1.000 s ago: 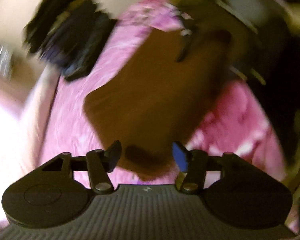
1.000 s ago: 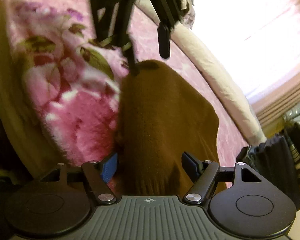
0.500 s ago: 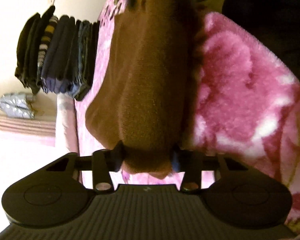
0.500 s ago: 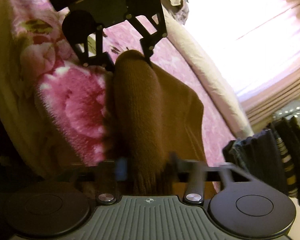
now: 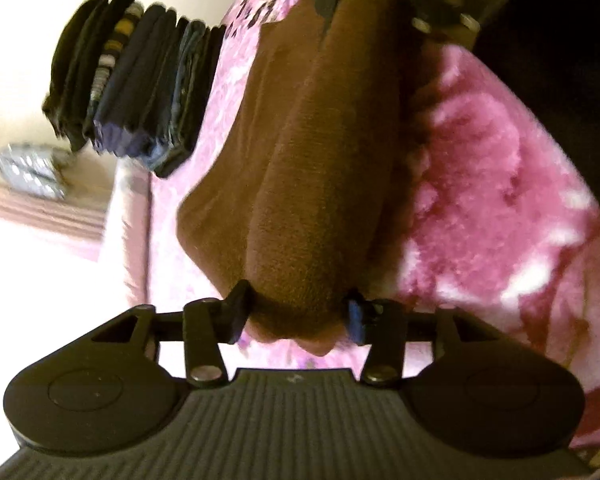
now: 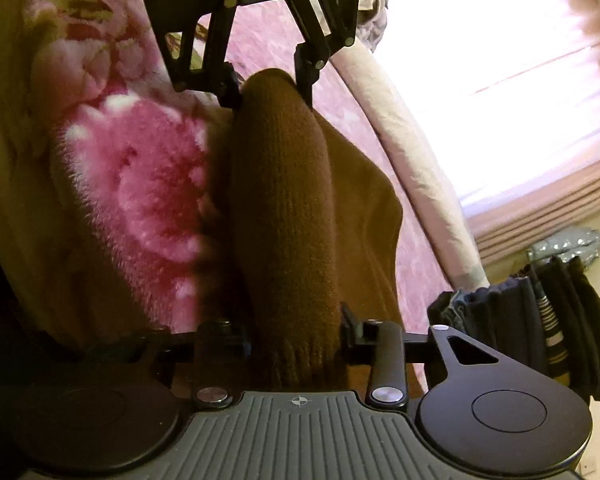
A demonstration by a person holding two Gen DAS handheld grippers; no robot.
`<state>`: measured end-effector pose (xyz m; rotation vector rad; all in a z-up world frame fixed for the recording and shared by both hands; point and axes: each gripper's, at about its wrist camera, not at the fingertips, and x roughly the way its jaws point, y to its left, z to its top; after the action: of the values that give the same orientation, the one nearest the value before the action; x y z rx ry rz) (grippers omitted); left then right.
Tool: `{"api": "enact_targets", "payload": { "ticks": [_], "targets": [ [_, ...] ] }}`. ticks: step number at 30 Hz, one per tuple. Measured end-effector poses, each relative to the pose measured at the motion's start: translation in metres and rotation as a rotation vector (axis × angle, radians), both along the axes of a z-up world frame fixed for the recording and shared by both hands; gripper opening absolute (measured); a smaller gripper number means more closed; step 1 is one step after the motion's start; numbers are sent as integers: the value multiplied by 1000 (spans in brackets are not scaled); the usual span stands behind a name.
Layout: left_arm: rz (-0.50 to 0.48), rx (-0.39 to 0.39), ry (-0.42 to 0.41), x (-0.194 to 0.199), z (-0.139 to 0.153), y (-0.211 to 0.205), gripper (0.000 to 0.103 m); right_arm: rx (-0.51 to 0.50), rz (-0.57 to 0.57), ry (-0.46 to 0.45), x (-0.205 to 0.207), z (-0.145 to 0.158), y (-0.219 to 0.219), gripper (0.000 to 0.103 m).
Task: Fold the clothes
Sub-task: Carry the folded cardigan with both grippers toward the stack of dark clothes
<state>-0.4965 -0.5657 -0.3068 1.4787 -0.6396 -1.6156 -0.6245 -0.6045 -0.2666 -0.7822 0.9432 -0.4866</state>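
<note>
Pink floral blanket [image 5: 500, 200] below; left tongs [image 5: 296, 316] and right tongs [image 6: 296, 340] pinch brown knit garment [image 5: 320, 160] (opposite ends).

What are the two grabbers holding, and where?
Both hold the brown sweater: the left gripper pinches one end, the right gripper the opposite end.

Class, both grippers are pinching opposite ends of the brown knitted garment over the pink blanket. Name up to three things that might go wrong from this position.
1. The left gripper and right gripper each clamp a thick bunched end of the brown garment; one end may slip out.
2. A loose layer sags beside the roll, so the fold may come undone.
3. The fluffy pink blanket lies close alongside and could snag the knit.
</note>
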Motion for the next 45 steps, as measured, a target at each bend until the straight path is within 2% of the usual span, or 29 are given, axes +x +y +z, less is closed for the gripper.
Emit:
{"api": "enact_targets", "payload": {
  "ticks": [4, 9, 10, 11, 12, 16, 19, 23, 25, 26, 28, 30, 32, 34, 36, 39, 45],
  "targets": [
    [-61, -28, -58, -11, -9, 4, 52, -3, -19, -11, -9, 9, -2, 26],
    [-56, -4, -59, -24, -13, -4, 40, -50, -66, 11, -18, 4, -4, 27],
    [-49, 3, -59, -24, -13, -6, 39, -71, -75, 22, -17, 1, -1, 34],
    [-41, 12, -53, -24, -12, -7, 38, -89, -83, 27, -15, -2, 2, 44],
    [-32, 23, -40, -22, -9, -9, 37, -102, -90, 26, -14, -5, 5, 47],
    [23, 67, 59, -14, 6, -6, 36, -114, -107, 22, -9, -10, 14, 47],
    [29, 57, 63, -15, 9, -4, 38, -109, -100, 28, -10, -10, 13, 47],
    [3, 3, -5, -21, -1, 3, 48, -67, -122, 9, -14, -3, -3, 47],
    [-19, -17, -46, -25, -8, 6, 50, -63, -125, 9, -14, -2, -6, 46],
    [-30, -26, -68, -26, -11, 7, 50, -62, -125, 10, -14, -2, -8, 41],
    [-42, -37, -102, -28, -17, 7, 50, -60, -125, 13, -13, -1, -10, 40],
    [-31, -30, -113, -30, -19, 4, 45, -62, -125, 14, -12, -1, -12, 40],
    [-8, -12, -110, -33, -17, 2, 37, -65, -123, 17, -12, 0, -12, 37],
    [12, -4, -104, -37, -11, 4, 35, -74, -116, 23, -16, 0, -6, 31],
    [11, -8, -88, -42, 0, 12, 34, -81, -116, 29, -20, 4, -3, 27],
    [5, -15, -64, -48, 16, 25, 34, -91, -124, 30, -28, 13, -2, 25],
    [15, 3, -44, -56, 18, 33, 34, -114, -96, 39, -40, 16, 1, 25]
  ]
}}
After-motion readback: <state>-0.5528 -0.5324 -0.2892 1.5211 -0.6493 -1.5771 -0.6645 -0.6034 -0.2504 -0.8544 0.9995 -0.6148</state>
